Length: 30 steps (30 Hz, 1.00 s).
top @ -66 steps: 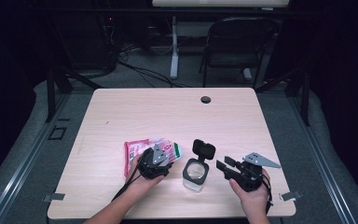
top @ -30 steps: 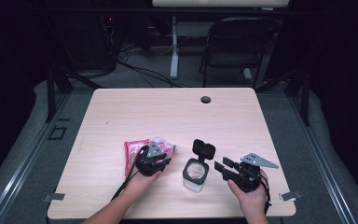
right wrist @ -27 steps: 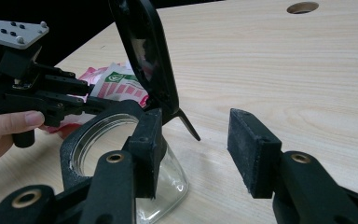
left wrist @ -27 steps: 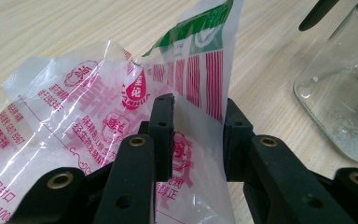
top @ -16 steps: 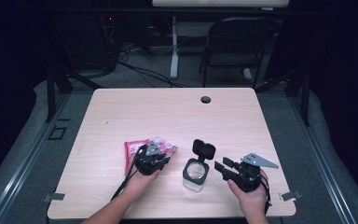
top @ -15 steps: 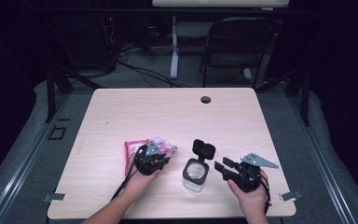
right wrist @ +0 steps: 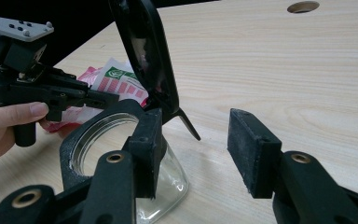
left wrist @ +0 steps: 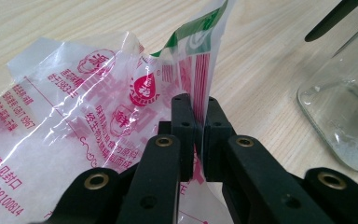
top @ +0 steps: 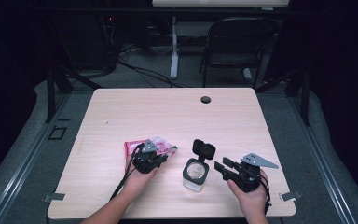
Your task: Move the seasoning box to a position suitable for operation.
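High view looks down on a pale wooden tabletop [top: 177,112], where the person's two hands come in from the near edge, each with black tongs. A red-and-white plastic packet [top: 140,147] lies flat on the near left part of the tabletop, its long axis running roughly across the table, left to right. The left tongs [top: 161,156] sit on the packet's right end; their jaws have just been closing, and in the left gripper view they stand all but together, pinching a thin upright fold of the packet [left wrist: 200,84] that rises between the pads while the rest spreads out flat to the left. Just right of the packet stands a small glass jar [top: 196,173], upright, with its black flip lid [top: 203,149] hinged open and tilted back, away from the person. The right tongs [top: 221,165] are held level just to the right of the jar, pointing toward it. Right gripper view shows their jaws [right wrist: 196,140] wide apart, holding nothing, with the left pad overlapping the jar's black rim [right wrist: 74,140]; whether it touches I cannot tell.
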Each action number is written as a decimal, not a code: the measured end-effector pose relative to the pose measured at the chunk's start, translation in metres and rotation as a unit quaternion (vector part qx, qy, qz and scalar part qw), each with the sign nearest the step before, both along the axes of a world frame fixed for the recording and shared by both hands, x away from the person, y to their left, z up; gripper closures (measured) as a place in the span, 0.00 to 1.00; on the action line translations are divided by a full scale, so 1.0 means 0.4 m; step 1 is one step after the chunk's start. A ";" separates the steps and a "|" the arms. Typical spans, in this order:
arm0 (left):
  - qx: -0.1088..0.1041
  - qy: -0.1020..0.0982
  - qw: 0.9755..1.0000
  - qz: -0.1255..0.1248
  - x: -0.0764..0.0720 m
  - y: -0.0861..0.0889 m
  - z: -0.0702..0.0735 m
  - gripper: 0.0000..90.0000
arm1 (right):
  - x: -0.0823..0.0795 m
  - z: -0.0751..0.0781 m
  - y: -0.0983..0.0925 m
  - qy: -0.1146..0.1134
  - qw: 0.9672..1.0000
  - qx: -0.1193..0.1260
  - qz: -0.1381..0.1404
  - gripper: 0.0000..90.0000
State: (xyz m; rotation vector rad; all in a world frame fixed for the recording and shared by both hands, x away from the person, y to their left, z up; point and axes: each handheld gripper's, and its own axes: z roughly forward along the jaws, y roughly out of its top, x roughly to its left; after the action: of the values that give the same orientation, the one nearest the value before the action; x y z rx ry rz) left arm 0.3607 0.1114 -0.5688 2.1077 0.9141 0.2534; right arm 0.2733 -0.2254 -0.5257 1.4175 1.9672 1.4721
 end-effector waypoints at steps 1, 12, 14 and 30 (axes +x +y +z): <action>0.000 -0.003 1.000 0.005 -0.001 -0.001 -0.001 0.97 | 0.000 0.000 0.000 0.000 1.000 0.000 -0.001 0.61; -0.008 0.007 1.000 0.002 0.006 0.005 -0.003 1.00 | 0.000 -0.001 0.000 0.000 1.000 0.001 0.000 0.61; -0.009 0.007 1.000 0.003 0.006 0.006 -0.003 1.00 | 0.000 -0.001 -0.001 0.000 1.000 0.002 -0.001 0.61; -0.012 -0.026 1.000 0.010 -0.014 0.033 0.059 1.00 | 0.000 0.013 -0.005 -0.009 1.000 0.002 -0.004 0.61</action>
State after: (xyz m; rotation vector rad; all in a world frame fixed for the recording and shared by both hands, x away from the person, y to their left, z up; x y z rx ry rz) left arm 0.3549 0.1247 -0.5451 2.0620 0.9030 0.3060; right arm 0.2734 -0.2274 -0.5207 1.4065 1.9461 1.4821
